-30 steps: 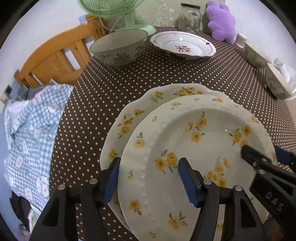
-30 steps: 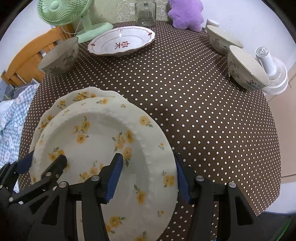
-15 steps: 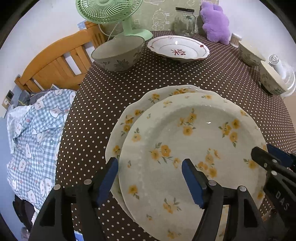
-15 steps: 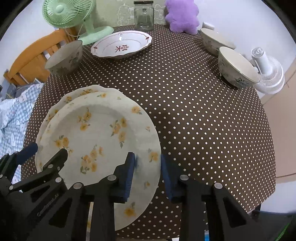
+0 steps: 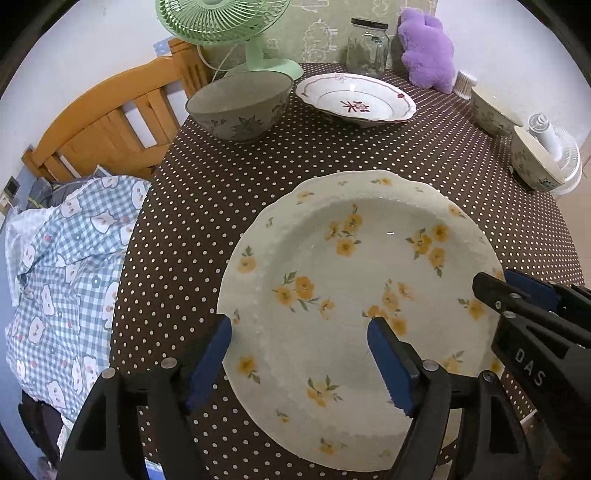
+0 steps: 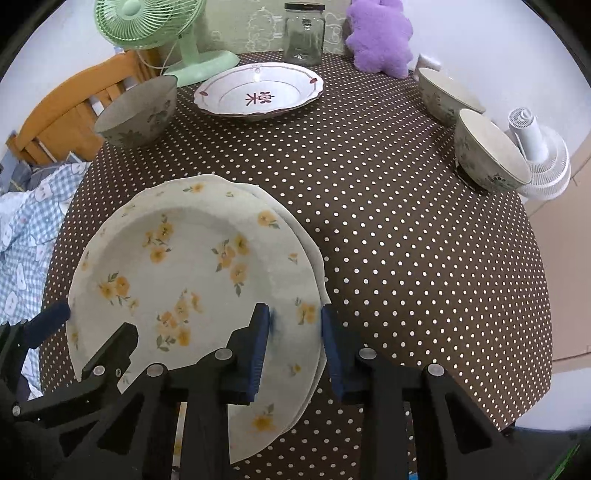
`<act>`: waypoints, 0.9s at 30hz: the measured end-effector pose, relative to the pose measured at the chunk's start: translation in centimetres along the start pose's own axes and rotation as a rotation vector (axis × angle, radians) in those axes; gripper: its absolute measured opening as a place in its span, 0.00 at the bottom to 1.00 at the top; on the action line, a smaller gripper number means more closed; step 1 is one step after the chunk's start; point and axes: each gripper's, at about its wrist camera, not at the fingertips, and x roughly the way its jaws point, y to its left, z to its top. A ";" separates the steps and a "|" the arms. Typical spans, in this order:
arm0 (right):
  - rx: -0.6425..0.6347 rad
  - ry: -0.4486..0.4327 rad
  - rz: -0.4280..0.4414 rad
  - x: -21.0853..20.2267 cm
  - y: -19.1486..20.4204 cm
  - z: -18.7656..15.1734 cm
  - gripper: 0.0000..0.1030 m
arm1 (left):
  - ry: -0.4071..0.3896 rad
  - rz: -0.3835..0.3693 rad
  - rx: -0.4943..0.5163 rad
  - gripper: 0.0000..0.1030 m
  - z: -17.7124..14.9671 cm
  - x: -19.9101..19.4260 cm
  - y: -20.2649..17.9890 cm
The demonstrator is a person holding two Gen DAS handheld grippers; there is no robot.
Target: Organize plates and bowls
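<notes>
A cream plate with yellow flowers (image 5: pixel 351 277) (image 6: pixel 184 266) lies on a matching lower plate (image 6: pixel 318 254), whose rim shows only along the right side. My left gripper (image 5: pixel 299 350) straddles the top plate's left rim. Its jaws are opening and the pads stand clear of the rim. My right gripper (image 6: pixel 295 332) is narrow on the top plate's right rim, one pad inside the well and one outside the edge. Each gripper also shows in the other view: the right gripper (image 5: pixel 498 284) and the left gripper (image 6: pixel 92 325).
On the brown dotted tablecloth (image 6: pixel 388 221) stand a grey floral bowl (image 6: pixel 140 110), a white plate with a red character (image 6: pixel 258 92), and two bowls (image 6: pixel 487 151) at the right. A green fan (image 6: pixel 147 22), jar (image 6: pixel 304 33) and purple plush (image 6: pixel 380 33) line the back. A wooden chair (image 5: pixel 103 125) is at left.
The top plate has slid up and left over the lower one and now nearly covers it. The right jaws narrowed onto its rim. The left jaws widened.
</notes>
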 end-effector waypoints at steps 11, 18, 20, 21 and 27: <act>0.049 -0.109 -0.004 -4.0 0.1 1.5 0.69 | -0.076 -0.083 0.073 0.93 1.7 -2.5 0.1; 0.066 -0.164 0.009 -6.4 -0.1 3.2 0.70 | -0.130 -0.127 0.068 0.96 4.0 -4.6 0.2; 0.064 -0.184 0.011 -6.9 -0.5 4.0 0.70 | -0.150 -0.125 0.059 0.95 4.7 -5.1 0.0; 0.060 -0.194 0.011 -7.1 -0.6 4.5 0.70 | -0.157 -0.126 0.055 0.96 5.0 -5.2 -0.2; 0.027 -0.195 0.067 -7.1 -1.6 7.7 0.70 | -0.190 -0.110 0.011 0.95 7.5 -5.2 -1.3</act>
